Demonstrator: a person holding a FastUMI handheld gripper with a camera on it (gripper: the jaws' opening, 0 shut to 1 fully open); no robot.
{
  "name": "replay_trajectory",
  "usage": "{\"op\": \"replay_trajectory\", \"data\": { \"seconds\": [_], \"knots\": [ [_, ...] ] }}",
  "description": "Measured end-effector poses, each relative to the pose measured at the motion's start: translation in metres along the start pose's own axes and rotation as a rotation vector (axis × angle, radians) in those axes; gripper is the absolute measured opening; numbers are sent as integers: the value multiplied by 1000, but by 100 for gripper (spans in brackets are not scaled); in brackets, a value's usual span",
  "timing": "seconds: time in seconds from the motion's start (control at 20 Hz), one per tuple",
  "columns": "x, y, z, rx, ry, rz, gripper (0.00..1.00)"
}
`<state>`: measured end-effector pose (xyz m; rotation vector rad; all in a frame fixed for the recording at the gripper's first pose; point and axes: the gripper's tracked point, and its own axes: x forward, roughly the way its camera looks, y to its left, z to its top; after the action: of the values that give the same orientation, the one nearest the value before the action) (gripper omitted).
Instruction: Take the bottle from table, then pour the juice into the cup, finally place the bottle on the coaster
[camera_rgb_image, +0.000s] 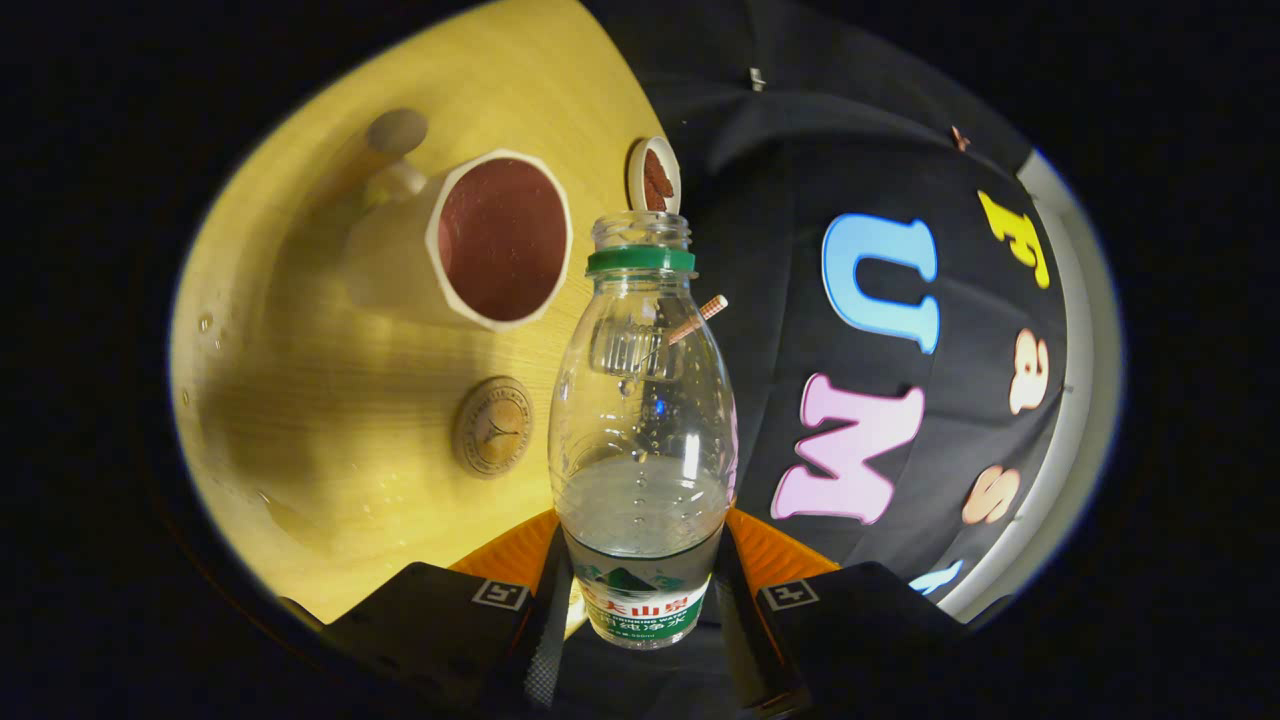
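My gripper (640, 585) is shut on a clear plastic bottle (642, 400), its fingers (548, 610) pressing the labelled lower part from both sides. The bottle has a green neck ring, no cap, and clear liquid filling roughly its lower third. Beyond the fingers and left of the bottle's open mouth, a cream cup (497, 240) with a dark red inside stands on the yellow wooden table (330, 330). Nearer to me, just left of the bottle's body, lies a round wooden coaster (492, 426). The table looks tilted in this view.
A small round cream-rimmed dish (655, 176) with something brown-red in it sits past the bottle's mouth at the table's edge. A striped stick (703, 315) shows beside the bottle's shoulder. Water drops (206, 324) lie left of the cup. The black cloth wall is to the right.
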<state>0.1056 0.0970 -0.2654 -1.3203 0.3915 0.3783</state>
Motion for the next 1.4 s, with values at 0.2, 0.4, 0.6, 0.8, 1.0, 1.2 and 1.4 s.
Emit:
{"op": "replay_trajectory", "data": {
  "seconds": [0.2, 0.4, 0.6, 0.8, 1.0, 1.2, 1.4],
  "knots": [
    [-14, 17, 14, 358, -52, 77, 69],
    [-20, 18, 23, 703, -87, 127, 69],
    [-22, 5, 21, 932, -144, 144, 70],
    [-29, -11, 21, 1116, -238, 176, 70],
    [-32, -12, 12, 1230, -336, 210, 71],
    [-22, -20, -7, 1300, -404, 175, 70],
    [17, -31, -15, 1401, -426, 142, 71]
  ]
}}
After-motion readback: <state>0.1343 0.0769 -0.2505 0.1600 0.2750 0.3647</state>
